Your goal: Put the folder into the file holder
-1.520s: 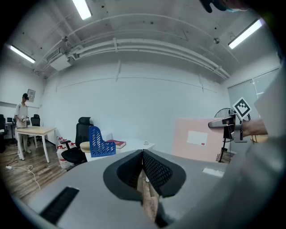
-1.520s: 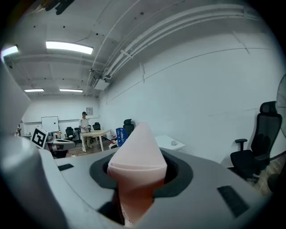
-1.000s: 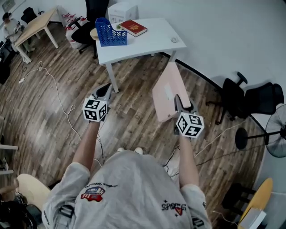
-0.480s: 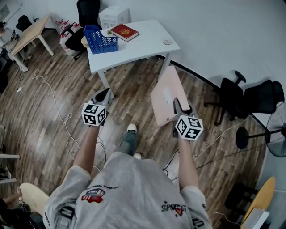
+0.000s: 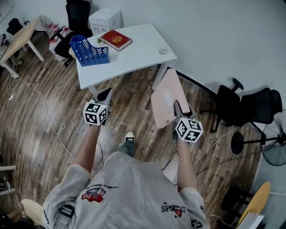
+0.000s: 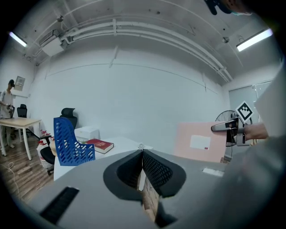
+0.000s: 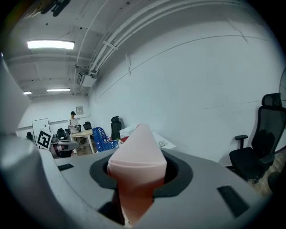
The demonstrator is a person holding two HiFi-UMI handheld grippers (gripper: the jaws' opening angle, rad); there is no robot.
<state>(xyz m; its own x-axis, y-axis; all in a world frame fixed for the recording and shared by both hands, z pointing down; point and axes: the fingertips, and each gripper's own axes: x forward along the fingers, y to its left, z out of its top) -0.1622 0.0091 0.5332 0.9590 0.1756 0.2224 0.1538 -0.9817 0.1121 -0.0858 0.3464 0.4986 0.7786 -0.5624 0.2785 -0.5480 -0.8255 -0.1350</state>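
Observation:
A blue slotted file holder (image 5: 89,50) stands on the left part of a white table (image 5: 143,53), with a red book (image 5: 115,39) behind it. My right gripper (image 5: 177,106) is shut on the near edge of a pink folder (image 5: 166,96), which is held tilted up over the wooden floor just short of the table's right corner. In the right gripper view the folder (image 7: 138,165) fills the gap between the jaws. My left gripper (image 5: 105,93) hangs in the air in front of the table, shut with nothing in it. The left gripper view shows the holder (image 6: 69,143) ahead to the left.
A small round object (image 5: 162,51) lies on the table's right side. Black office chairs (image 5: 243,107) and a fan (image 5: 272,143) stand at the right. A cable (image 5: 44,107) runs across the floor at the left. A white box (image 5: 105,20) and a chair (image 5: 78,13) sit behind the table.
The person has walked toward the white table, so the table and the file holder are nearer in the head view. Both grippers keep their pose, and the folder stays in the right one.

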